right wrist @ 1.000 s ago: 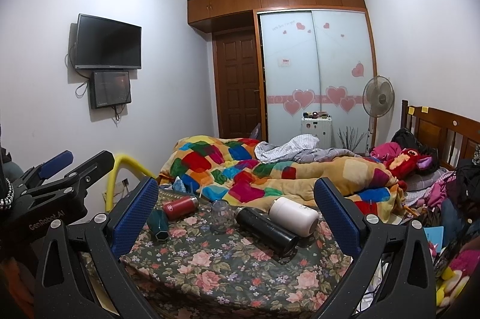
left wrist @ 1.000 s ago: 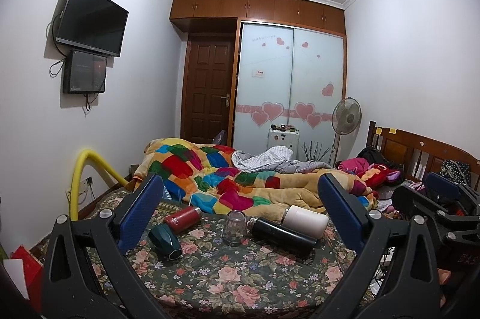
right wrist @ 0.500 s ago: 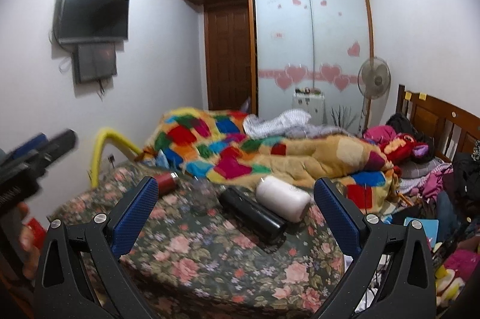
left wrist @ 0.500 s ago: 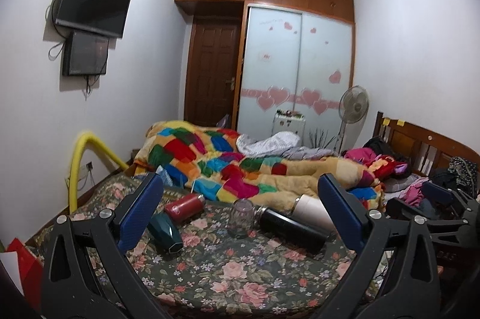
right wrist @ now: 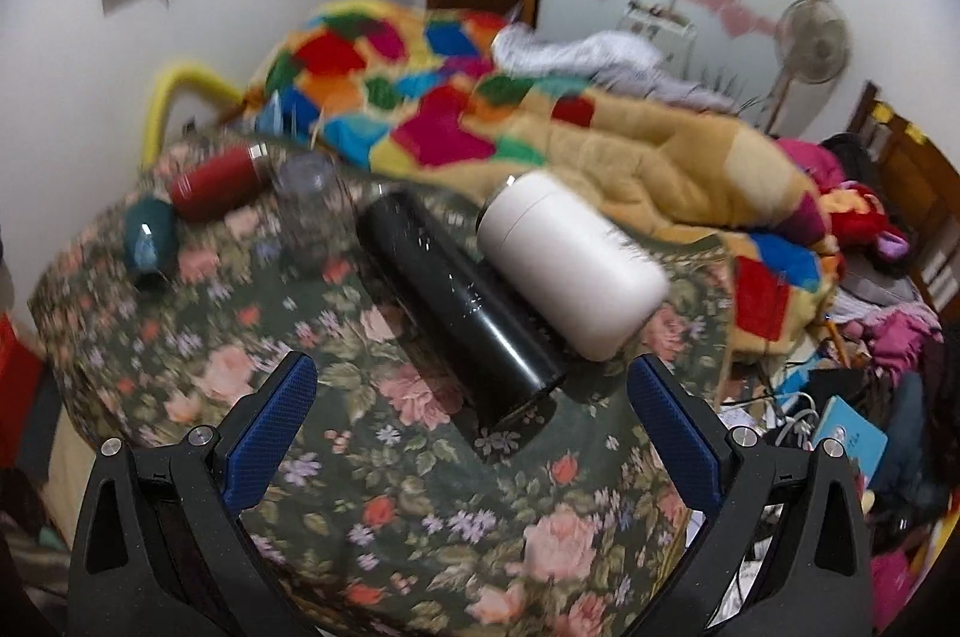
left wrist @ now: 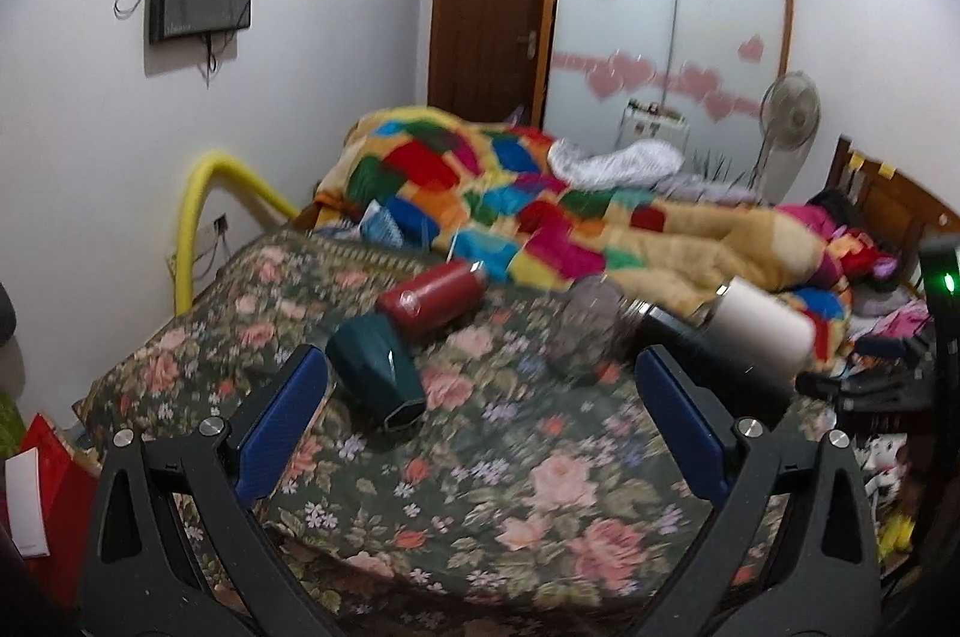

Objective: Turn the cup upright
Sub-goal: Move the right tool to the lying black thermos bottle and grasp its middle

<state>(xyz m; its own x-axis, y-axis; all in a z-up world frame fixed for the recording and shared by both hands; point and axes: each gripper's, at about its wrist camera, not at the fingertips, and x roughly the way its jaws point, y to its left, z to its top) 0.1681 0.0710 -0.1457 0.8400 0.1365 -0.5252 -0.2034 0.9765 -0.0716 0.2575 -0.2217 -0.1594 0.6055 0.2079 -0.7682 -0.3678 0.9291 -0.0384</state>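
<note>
Risk: black flask (right wrist: 459,304) rolling on soft bedspread (right wrist: 420,487) under off-centre pinch; right gripper (right wrist: 471,424) and left gripper (left wrist: 480,418) jaws wide, empty.

Both wrist views look down and forward over the floral bed (left wrist: 540,487) toward the wardrobe (left wrist: 672,7); the right sits nearer, and they share the flasks (right wrist: 462,313).

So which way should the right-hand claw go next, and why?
Probably forward and down over the black bottle. The right gripper is open and empty, and that bottle lies on its side on the floral bedspread just ahead of its fingers.
</note>
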